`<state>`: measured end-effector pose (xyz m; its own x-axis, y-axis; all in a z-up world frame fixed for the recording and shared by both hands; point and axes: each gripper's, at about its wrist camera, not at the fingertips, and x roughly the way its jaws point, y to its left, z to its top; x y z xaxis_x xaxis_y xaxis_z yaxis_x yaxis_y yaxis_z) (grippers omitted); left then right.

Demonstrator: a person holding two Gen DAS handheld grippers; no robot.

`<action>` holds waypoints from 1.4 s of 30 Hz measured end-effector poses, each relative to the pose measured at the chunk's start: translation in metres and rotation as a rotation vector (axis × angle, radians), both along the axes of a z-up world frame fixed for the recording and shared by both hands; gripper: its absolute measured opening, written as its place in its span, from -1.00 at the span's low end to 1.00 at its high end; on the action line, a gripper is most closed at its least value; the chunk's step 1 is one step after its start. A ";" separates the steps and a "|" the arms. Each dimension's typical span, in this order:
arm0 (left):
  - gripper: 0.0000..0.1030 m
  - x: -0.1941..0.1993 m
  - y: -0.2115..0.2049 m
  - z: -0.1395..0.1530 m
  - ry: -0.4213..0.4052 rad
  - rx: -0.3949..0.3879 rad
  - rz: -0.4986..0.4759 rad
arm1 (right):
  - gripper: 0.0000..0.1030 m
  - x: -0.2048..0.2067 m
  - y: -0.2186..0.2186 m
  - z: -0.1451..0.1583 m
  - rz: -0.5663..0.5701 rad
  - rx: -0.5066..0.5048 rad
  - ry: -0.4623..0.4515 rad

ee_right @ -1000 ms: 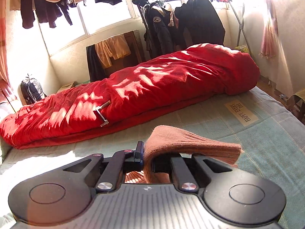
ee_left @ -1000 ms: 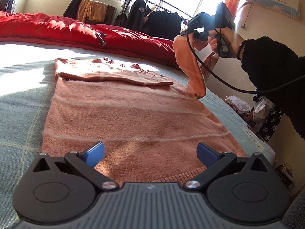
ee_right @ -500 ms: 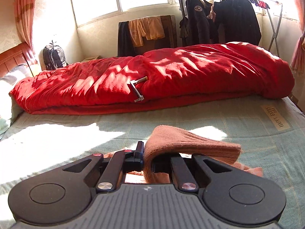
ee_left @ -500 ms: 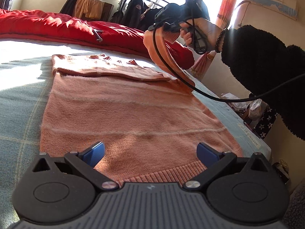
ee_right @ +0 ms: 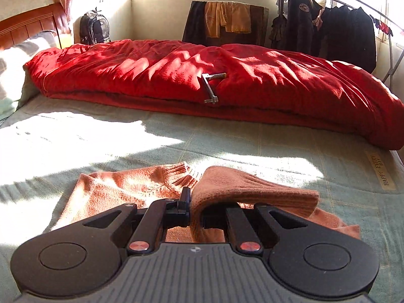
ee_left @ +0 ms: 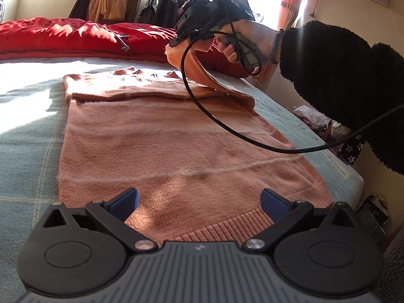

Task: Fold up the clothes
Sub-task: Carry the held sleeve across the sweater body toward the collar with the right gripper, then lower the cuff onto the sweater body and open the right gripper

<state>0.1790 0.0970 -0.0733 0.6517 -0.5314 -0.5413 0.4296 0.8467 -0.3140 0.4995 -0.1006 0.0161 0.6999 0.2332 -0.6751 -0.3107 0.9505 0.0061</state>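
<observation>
The left gripper (ee_left: 199, 202) hovered low over the ribbed hem of the sweater (ee_left: 176, 146), its blue-padded jaws spread wide and holding nothing. The sweater, a salmon-pink knit, lay flat on the bed (ee_left: 27, 151) with the hem nearest the left wrist camera and the collar end farthest away; one sleeve was laid across the chest.

Handling judgement: the knit appeared soft, light and limp. It would drape from any single grip point and offer no stiffness, so a fold would need support at an edge. Ribbed hem corners and the cuff looked like the firmest places to take hold; the fuzzy surface should resist slipping on the bed cover.

Farther along, the right gripper (ee_right: 195, 209) was pressed together on the other sleeve (ee_right: 252, 186), pinching it near its end. The fabric hung over the jaws and trailed down to the shoulder. The right hand (ee_left: 242, 38) held that tool raised above the collar end, the black sleeve of the arm (ee_left: 341, 80) reaching in from the right.

Beyond lay a red quilt (ee_right: 202, 75).
</observation>
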 end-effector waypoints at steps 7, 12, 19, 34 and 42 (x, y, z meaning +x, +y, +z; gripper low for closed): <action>0.98 0.013 0.000 0.011 -0.033 0.065 -0.050 | -0.83 0.003 0.013 -0.012 0.047 -0.062 0.017; 0.98 0.022 -0.003 0.012 -0.029 0.094 -0.071 | -0.83 0.003 0.020 -0.020 0.069 -0.097 0.015; 0.98 0.027 -0.007 0.010 -0.021 0.104 -0.100 | -0.83 0.007 0.028 -0.025 0.096 -0.122 0.019; 0.98 0.029 -0.009 0.006 -0.021 0.113 -0.107 | -0.83 0.008 0.046 -0.042 0.137 -0.200 0.041; 0.98 0.029 -0.005 0.004 -0.019 0.103 -0.094 | -0.83 0.007 0.058 -0.052 0.157 -0.242 0.029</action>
<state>0.2084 0.0916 -0.0696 0.6124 -0.5331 -0.5837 0.5138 0.8296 -0.2186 0.5060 -0.0421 -0.0361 0.6475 0.1671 -0.7435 -0.4574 0.8655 -0.2039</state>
